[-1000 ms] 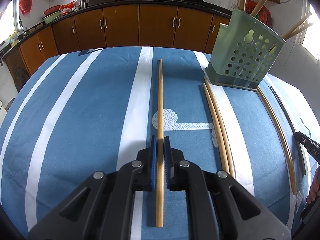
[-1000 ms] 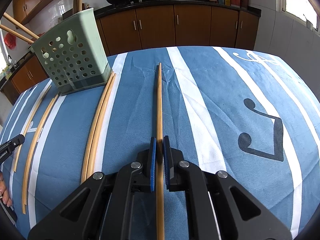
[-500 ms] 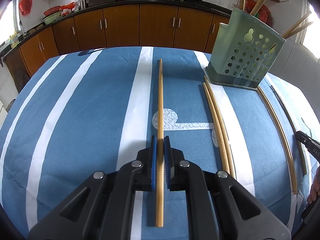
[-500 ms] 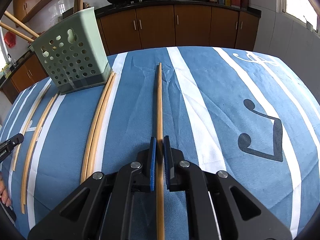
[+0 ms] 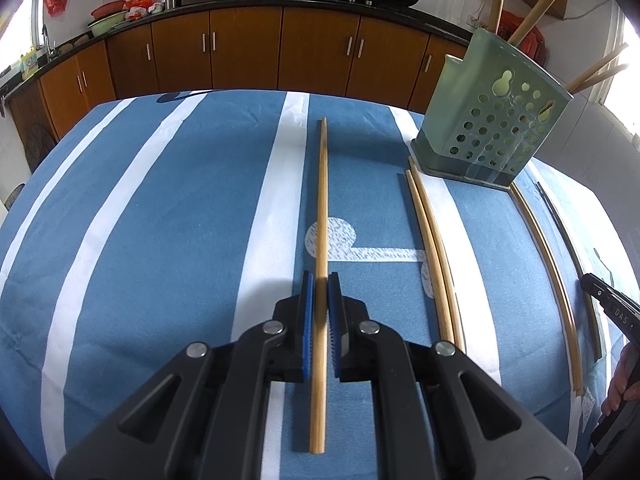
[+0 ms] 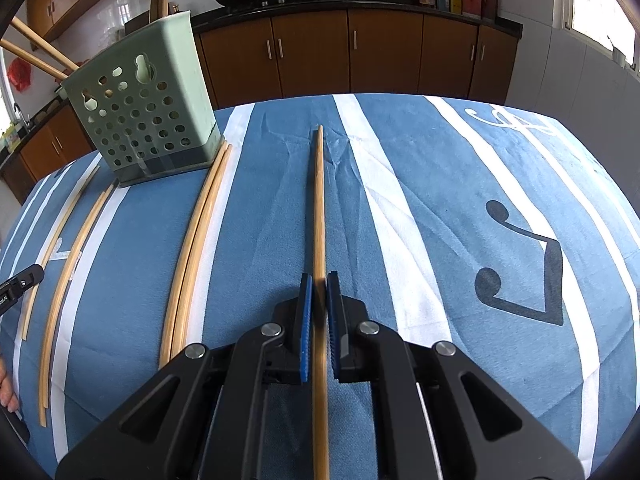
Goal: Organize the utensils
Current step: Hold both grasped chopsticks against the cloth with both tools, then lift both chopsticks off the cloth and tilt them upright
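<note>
Bamboo chopsticks point(image 5: 321, 200) flat beside green holder point(image 5: 488, 128)

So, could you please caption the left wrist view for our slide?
Left gripper closed on a chopstick, green holder to its right.

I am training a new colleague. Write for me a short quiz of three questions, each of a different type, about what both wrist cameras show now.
1. True or false: the left gripper has its pads closed on a chopstick.
2. Multiple choice: in the right wrist view, the green holder stands
A. left of the right gripper
B. right of it
C. between its fingers
3. Fill in: a pair of chopsticks lies side by side on the blue and white ____.

Key: 1 true. 2 A. 3 tablecloth.
</note>
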Tool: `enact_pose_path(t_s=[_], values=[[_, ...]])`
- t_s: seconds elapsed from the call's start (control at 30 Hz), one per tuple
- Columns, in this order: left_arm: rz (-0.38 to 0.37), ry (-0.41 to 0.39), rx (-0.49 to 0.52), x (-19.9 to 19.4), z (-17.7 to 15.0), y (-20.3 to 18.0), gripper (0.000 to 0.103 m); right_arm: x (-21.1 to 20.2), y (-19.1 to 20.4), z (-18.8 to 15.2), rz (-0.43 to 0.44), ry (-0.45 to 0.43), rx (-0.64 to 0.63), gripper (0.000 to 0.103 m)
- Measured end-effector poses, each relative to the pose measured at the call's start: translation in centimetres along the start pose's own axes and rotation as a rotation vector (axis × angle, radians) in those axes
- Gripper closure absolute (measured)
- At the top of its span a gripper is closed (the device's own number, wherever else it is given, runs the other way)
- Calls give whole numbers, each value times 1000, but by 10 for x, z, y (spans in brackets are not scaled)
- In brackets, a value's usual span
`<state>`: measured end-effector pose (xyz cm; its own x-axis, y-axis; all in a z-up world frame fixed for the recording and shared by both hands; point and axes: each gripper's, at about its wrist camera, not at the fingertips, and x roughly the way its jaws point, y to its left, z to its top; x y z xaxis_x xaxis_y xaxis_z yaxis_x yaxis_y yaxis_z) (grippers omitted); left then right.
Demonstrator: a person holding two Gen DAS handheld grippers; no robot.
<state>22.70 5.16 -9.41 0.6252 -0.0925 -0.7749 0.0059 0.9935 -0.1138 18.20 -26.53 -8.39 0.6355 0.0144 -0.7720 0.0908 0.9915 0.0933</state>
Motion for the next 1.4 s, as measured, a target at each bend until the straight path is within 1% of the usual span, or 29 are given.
enact_pose_path(t_s=[0.27, 0.47, 0.6, 0.77, 0.87, 0.93, 1.03, 1.1, 1.3, 1.4], values=[[37, 1, 31, 0, 0, -6, 93, 0, 1, 0, -12, 0, -10, 94], [8, -1, 6, 0, 0, -2, 93, -1, -3, 0, 8, -1, 6, 94], [-21, -6, -40, -3, -3, 5, 93, -4, -5, -4, 16, -13, 24, 94], [24, -4, -13, -13, -16, -4, 93, -14, -8, -17, 55, -12, 39, 94], [17, -3, -8, -17, -22, -6, 94, -16, -10, -19, 68, -13, 51, 95], [12, -3, -3, -19, -24, -5, 95, -17, -10, -18, 60, -18, 52, 95], [11, 16, -13, -24, -25, -2, 95, -29, -10, -16, 65, -60, 57, 95], [-4, 7, -30, -34, -23, 2, 95, -44, -10, -13, 72, -105, 60, 95], [-10, -89, -14, -75, -9, 5, 95, -82, -16, 1, 89, -225, 73, 95], [-26, -145, -25, -96, 1, 9, 95, -97, -19, 6, 93, -274, 82, 95]])
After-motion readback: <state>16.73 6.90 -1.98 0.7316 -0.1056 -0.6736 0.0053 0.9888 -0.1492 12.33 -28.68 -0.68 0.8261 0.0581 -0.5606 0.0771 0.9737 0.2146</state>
